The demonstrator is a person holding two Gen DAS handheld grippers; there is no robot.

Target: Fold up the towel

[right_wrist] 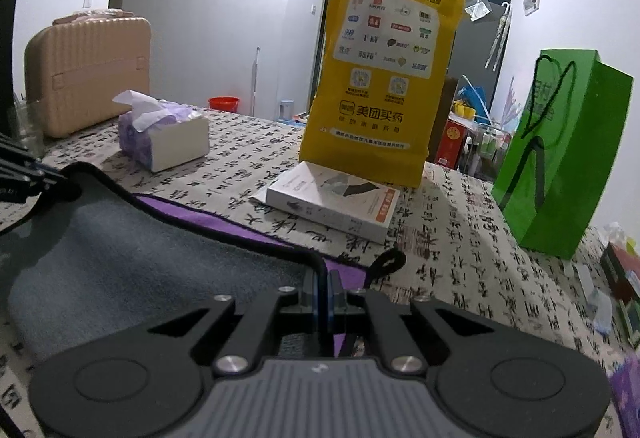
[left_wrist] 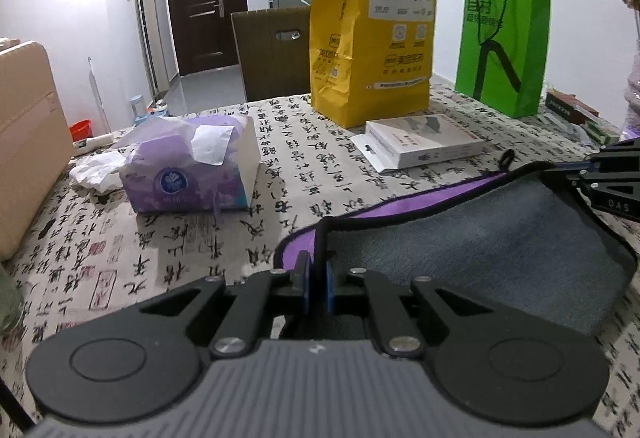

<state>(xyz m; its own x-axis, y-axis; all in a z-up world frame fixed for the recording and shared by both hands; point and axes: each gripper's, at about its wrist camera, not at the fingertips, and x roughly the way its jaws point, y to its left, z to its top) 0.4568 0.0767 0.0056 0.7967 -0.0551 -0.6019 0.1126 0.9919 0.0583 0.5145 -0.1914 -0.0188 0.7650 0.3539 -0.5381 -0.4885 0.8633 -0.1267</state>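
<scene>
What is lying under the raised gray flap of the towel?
Under the gray flap a strip of the towel's purple side shows, lying flat on the calligraphy tablecloth. Both the left gripper and right gripper pinch corners. The flap hides everything beneath its middle.

one towel (left_wrist: 480, 238), two bags (left_wrist: 372, 21) (left_wrist: 504, 41) — one tissue box (left_wrist: 192, 165)

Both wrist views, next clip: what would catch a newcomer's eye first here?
Probably the tall yellow paper bag standing at the back of the table, with the bright green bag to its right. Next, the towel, grey on top with purple showing beneath along its far edge: the left gripper and right gripper are each clamped on a corner. All of it sits on a calligraphy-print tablecloth.
</scene>
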